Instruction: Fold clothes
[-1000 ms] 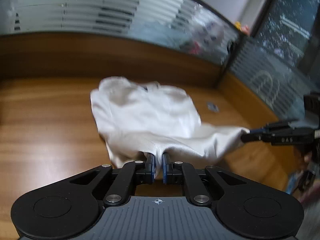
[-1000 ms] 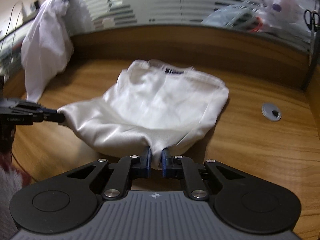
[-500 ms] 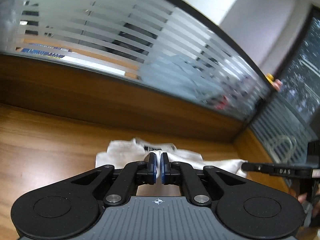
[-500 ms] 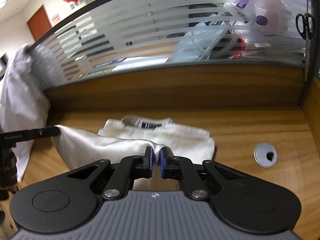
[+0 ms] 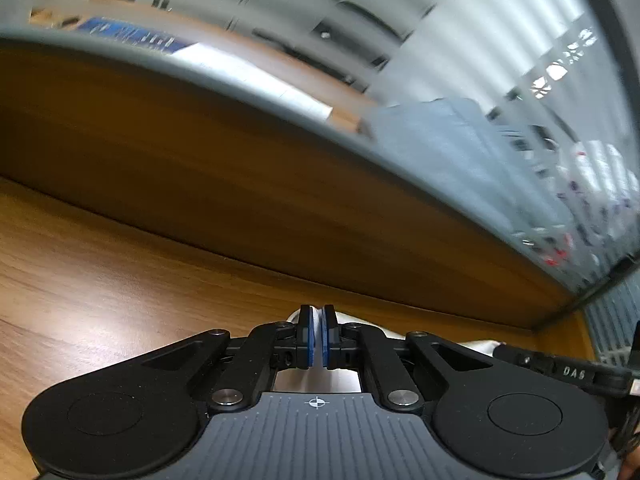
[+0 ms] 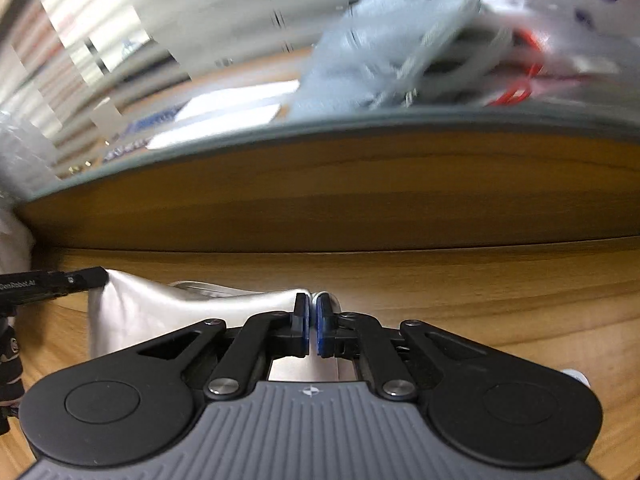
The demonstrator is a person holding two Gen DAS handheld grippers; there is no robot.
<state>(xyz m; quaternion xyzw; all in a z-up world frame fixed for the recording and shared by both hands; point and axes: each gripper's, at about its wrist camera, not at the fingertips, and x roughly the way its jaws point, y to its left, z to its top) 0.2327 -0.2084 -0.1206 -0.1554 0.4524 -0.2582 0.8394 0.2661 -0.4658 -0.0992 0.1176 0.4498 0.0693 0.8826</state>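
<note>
Both units pinching the same white shiny fabric garment (image 6: 160,312), one edge each.

Left hand-held gripper (image 5: 318,320): blue pads pressed nearly together, thin fold of white cloth clamped between them. More of the cloth shows through the frame gap behind the pads.

Right hand-held gripper (image 6: 311,312): same state, blue pads squeezed onto a bunched white edge. From there the garment runs across to the left unit's tip, which grips its far corner.

The garment sits on the wood-grain bench (image 5: 100,280), close to the brown wooden back panel (image 5: 240,168) that rises from the bench's rear edge. It looks folded over on itself, with layered edges visible in the right wrist view. Most of it is hidden under the gripper bodies.

Above the wooden back panel is a frosted striped glass partition (image 5: 460,60), heavily blurred. Another white cloth (image 6: 12,240) is at the panel's left end.
</note>
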